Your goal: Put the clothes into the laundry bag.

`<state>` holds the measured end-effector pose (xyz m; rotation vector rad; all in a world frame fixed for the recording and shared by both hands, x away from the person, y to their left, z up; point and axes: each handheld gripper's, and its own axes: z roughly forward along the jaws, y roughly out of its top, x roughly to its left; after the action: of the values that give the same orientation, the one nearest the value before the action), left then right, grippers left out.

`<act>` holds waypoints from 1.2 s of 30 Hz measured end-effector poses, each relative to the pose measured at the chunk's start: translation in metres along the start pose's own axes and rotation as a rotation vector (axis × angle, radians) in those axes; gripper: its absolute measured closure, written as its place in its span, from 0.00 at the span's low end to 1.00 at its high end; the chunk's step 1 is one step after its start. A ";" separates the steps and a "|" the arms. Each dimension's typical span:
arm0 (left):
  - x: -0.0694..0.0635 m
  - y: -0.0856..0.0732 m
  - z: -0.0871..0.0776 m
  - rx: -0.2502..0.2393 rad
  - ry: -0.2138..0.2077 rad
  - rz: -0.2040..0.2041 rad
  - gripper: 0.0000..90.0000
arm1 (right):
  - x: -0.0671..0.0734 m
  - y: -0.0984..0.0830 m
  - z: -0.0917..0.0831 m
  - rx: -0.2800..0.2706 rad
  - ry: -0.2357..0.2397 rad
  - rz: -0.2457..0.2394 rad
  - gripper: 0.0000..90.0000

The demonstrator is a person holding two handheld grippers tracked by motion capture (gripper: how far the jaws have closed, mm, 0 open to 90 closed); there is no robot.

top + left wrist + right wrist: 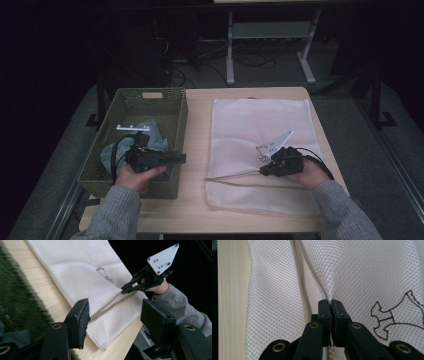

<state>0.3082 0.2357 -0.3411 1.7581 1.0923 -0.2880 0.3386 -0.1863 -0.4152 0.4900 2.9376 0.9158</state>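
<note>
Now you're opening the mesh laundry bag (260, 125)
Right gripper (264, 171) clenched on its zipper near the table's front edge; left gripper (113, 320), released, should reach into the green basket (176, 107)

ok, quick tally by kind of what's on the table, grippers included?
Mesh laundry bag, white, right jaws shut on it: 1
Basket, green: 1
Crumpled bluish cloth in the basket: 1
Grippers: 2, left gripper open over the basket, right gripper
Total: 5
</note>
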 end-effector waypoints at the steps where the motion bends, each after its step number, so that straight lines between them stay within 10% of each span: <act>1: 0.002 0.000 -0.002 -0.003 -0.001 0.001 0.44 | 0.000 0.000 0.000 0.000 0.000 0.001 0.96; 36: 0.055 0.003 -0.076 -0.077 0.268 -0.101 0.38 | 0.001 0.002 0.004 0.005 0.001 -0.004 0.96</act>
<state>0.3205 0.3286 -0.3387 1.7085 1.3685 -0.0706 0.3390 -0.1823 -0.4169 0.4840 2.9411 0.9086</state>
